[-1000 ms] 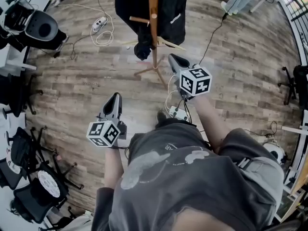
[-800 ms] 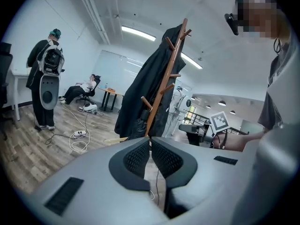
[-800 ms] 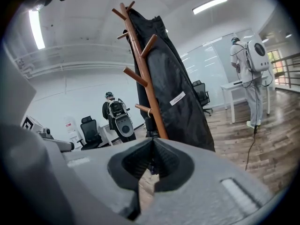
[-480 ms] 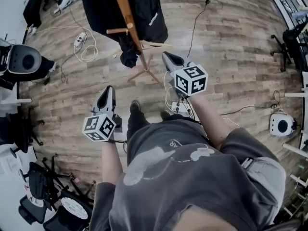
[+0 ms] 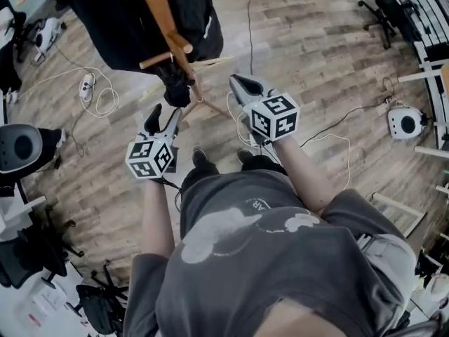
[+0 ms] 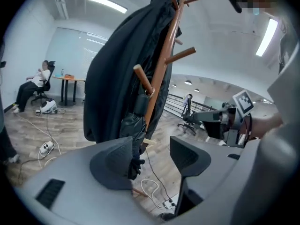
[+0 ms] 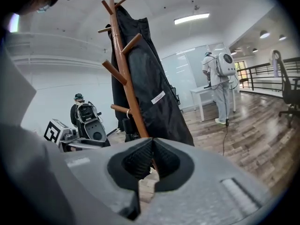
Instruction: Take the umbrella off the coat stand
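Reaching for the umbrella (image 6: 132,125) is my job now, and my left hand-held gripper (image 6: 152,149) is the one to do it. Its jaws have just been opening and they stand apart. Nothing is between them yet. The umbrella hangs a little way ahead of them, and its bottom end peeks out beside the jaw at the left of the frame.

The umbrella is folded up and black. It hangs from a ring on a low peg (image 6: 143,78) of the coat stand (image 6: 161,74), close against the brown pole. Its long way runs up and down, the same as the pole. The top is by the peg and the loose end points at the floor. A big black coat (image 6: 112,78) hangs right behind it, so it is hard to see where one stops and the other starts.

From the head view, the umbrella sits just above my left hand-held gripper and a tiny bit to the right. My right hand-held gripper (image 5: 237,84) is on the other side of the pole, further from the umbrella. Its jaws are pressed together and hold nothing.

I think the left one must go forward and a bit up, so the jaws go one on each side of the umbrella. Then I would have to lift it, so the ring slides off the end of the peg.
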Demonstrator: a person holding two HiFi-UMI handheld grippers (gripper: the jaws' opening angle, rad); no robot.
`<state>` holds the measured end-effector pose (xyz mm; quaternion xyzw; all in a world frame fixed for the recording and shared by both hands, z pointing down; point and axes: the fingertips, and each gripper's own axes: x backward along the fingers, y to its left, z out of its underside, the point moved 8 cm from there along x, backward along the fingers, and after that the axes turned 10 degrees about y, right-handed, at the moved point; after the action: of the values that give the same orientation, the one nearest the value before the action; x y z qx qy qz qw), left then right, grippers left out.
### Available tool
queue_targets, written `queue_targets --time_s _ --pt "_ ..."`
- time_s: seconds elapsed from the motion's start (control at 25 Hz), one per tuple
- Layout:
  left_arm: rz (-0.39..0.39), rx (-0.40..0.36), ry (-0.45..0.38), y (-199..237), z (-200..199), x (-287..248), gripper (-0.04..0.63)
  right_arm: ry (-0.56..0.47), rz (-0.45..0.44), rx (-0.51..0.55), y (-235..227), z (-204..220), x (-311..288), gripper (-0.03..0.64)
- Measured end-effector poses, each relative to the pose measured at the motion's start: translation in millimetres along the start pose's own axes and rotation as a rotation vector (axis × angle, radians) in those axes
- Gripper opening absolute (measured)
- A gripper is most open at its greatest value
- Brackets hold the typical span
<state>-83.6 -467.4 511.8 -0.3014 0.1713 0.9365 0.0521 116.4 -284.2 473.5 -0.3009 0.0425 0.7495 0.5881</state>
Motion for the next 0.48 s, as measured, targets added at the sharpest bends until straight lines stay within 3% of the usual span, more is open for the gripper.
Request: queue_targets --time_s 0.08,0.28,0.48 --pt "0.003 -0.040 0.034 14.1 -0.4 -20.2 0.283 0.005 0.043 -0.021 4.5 7.8 0.2 -0.003" --pt "-0.038 -0.063 0.019 46.6 -7.5 -49.7 0.344 -0.002 0.108 -0.056 9.2 13.4 -10.3 -0.003" --pt "0.029 -0.068 0.064 58.5 -9.0 -82.2 0.362 -0.026 0.194 -0.108 7.5 21.9 -1.6 -0.003"
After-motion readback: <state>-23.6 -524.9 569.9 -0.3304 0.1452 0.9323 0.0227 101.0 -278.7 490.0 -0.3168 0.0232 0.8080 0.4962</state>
